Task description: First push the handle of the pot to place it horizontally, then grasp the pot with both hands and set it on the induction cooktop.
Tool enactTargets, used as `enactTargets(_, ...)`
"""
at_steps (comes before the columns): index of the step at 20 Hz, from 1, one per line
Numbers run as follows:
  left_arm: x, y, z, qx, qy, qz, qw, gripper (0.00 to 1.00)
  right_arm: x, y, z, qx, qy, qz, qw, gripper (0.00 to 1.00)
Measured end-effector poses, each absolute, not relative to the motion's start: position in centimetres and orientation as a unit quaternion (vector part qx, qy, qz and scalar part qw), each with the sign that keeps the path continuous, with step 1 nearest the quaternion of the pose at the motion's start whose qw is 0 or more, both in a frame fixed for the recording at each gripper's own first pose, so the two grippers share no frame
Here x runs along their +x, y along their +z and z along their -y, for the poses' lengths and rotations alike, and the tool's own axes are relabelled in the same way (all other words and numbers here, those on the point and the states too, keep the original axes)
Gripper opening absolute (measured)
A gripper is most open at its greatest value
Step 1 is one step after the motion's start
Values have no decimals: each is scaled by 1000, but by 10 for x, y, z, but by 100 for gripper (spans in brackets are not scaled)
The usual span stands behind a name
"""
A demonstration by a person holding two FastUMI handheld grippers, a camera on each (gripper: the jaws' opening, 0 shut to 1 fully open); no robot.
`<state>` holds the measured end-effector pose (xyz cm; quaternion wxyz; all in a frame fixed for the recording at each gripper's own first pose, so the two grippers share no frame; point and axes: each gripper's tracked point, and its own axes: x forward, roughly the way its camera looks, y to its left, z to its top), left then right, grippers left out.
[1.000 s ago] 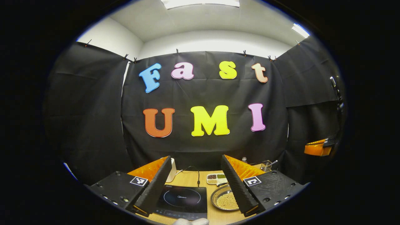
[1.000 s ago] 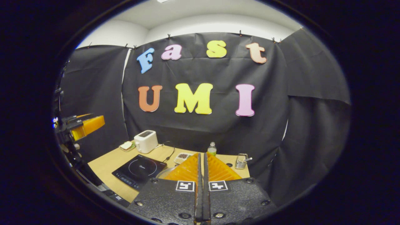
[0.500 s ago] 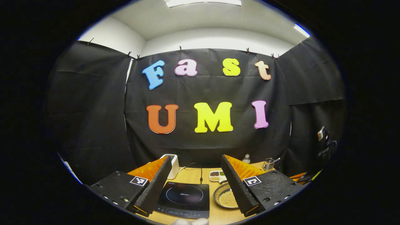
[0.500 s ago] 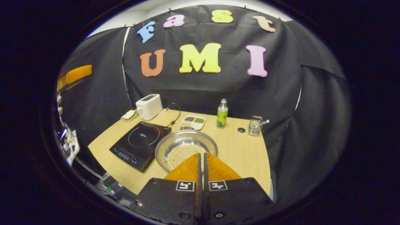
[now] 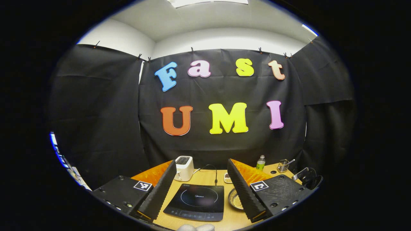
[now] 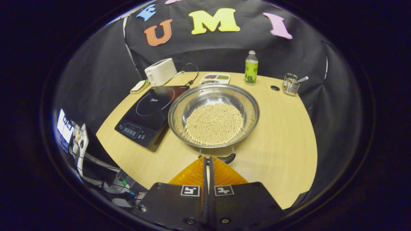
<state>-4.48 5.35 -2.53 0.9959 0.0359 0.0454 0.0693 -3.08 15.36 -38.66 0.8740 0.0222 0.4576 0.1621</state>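
Two grippers appear, one in each view. In the left gripper view we see the left gripper (image 5: 201, 166) held above the near edge of the wooden table (image 5: 205, 175), its two fingers spread wide apart with nothing between them. Through that gap, from left to right, we see the white toaster (image 5: 184, 167), the black induction cooktop (image 5: 196, 202) and a sliver of the pot (image 5: 235, 200), partly hidden by the gripper's right-hand finger. Farther right stand a green bottle (image 5: 261, 163) and a small wire holder (image 5: 283, 166).

In the right gripper view we read the table (image 6: 285, 134) from left to right: a small flat item (image 6: 139, 86) beside the toaster (image 6: 160, 71), the induction cooktop (image 6: 151, 113), then the pot (image 6: 214, 115), a shallow steel pan filled with pale beads, resting on the table with its left rim overlapping the cooktop's right edge. Behind it lie a divided dish (image 6: 214, 77), the bottle (image 6: 251, 67) and the wire holder (image 6: 291, 84). The pot's dark handle (image 6: 224, 158) points toward the camera. The right gripper (image 6: 208, 158) has its fingers pressed together, empty, with the tips at the handle; we cannot tell whether they touch it.
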Motion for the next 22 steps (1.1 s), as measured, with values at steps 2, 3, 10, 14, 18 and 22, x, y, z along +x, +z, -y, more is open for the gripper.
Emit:
enactTargets(2, -50, -27, -57, 41, 77, -49, 995, 95, -30, -398, -169, 17, 173, -467, 867, 1)
enactTargets(3, -53, -28, -58, 43, 80, -52, 994, 95, -29, -403, -176, 15, 178, -473, 863, 4)
enactTargets(10, -73, -35, -74, 49, 106, -72, 991, 96, -7, -437, -206, 21, 169, -509, 844, 4)
enactTargets(14, -77, -37, -84, 45, 122, -77, 989, 96, -1, -443, -205, 28, 163, -520, 838, 0)
enactTargets(18, -75, -34, -84, 44, 125, -75, 988, 96, 0, -444, -194, 29, 158, -521, 838, 1)
enactTargets(22, -71, -35, -75, 43, 119, -73, 989, 96, 5, -444, -170, 37, 144, -522, 840, 1)
